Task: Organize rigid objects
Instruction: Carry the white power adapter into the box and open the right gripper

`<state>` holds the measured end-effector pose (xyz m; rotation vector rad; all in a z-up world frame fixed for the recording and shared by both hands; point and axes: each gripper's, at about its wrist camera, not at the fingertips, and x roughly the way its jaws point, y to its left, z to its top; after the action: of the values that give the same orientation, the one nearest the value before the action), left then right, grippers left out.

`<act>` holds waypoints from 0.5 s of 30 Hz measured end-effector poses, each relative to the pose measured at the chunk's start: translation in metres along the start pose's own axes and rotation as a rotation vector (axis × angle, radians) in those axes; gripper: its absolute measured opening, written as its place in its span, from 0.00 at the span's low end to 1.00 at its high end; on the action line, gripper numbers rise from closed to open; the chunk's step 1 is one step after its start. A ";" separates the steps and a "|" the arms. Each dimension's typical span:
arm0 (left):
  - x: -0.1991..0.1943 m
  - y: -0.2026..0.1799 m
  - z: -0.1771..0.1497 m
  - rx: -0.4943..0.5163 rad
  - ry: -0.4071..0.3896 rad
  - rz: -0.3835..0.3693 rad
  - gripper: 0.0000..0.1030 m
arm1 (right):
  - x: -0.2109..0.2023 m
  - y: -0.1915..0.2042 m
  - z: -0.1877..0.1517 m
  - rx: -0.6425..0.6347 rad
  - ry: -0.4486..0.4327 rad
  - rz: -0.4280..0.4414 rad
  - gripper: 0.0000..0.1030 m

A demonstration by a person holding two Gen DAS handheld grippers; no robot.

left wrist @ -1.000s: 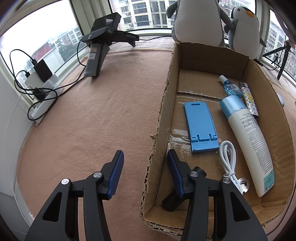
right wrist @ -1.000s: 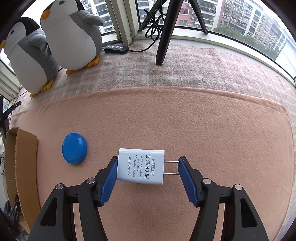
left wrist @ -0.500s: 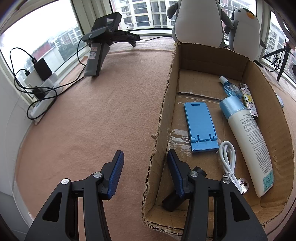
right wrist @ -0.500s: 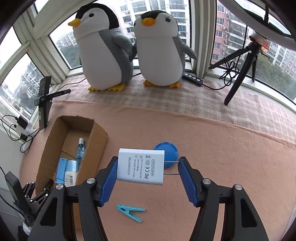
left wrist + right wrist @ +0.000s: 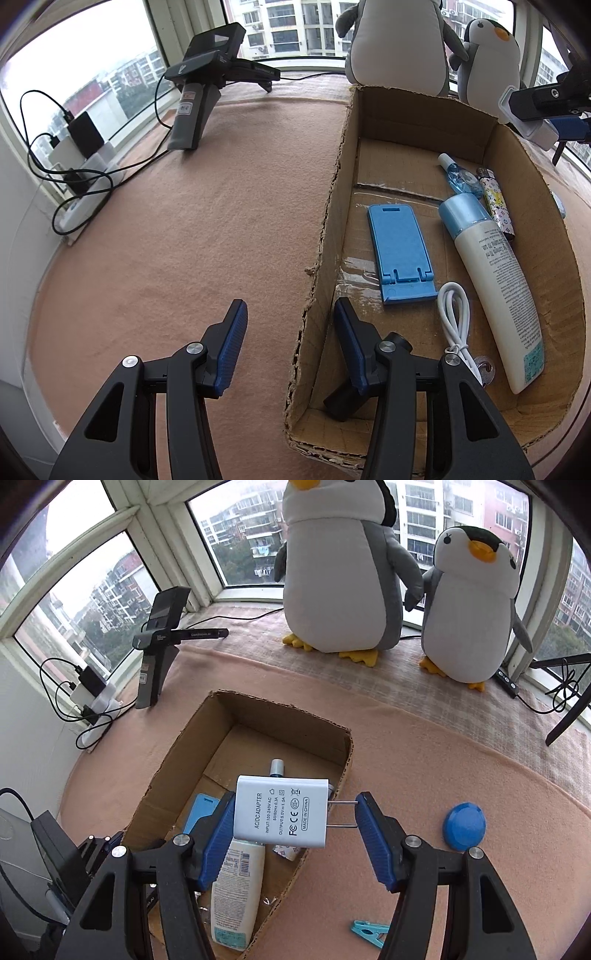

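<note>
Right gripper (image 5: 295,821) clamped on white AC adapter (image 5: 282,818) – one pad on body end, other on prong tips; adapter hangs over right wall of cardboard box (image 5: 173,764). Judgement: light, stiff, smooth plastic; prong contact small and slippery, body sides safer hold. Left gripper (image 5: 290,338) narrow, astride box's left wall, pinching it. Inside box: white cable (image 5: 454,314), blue phone stand (image 5: 400,251), lotion bottle (image 5: 491,277), small spray bottle (image 5: 460,179). On bench beyond – blue lid (image 5: 463,825), clothespin (image 5: 369,932).
</note>
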<state>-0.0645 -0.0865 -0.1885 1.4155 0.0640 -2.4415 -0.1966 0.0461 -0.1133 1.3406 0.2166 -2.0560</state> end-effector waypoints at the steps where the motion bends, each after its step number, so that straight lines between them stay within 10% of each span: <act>1: 0.000 0.000 0.000 0.000 0.000 0.000 0.47 | 0.004 0.004 0.001 -0.003 0.001 0.006 0.59; 15: -0.001 0.001 -0.001 -0.009 0.001 -0.011 0.47 | 0.059 0.048 0.014 -0.085 0.064 0.019 0.59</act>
<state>-0.0630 -0.0874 -0.1880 1.4163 0.0838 -2.4465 -0.1929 -0.0231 -0.1475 1.3524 0.3139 -1.9676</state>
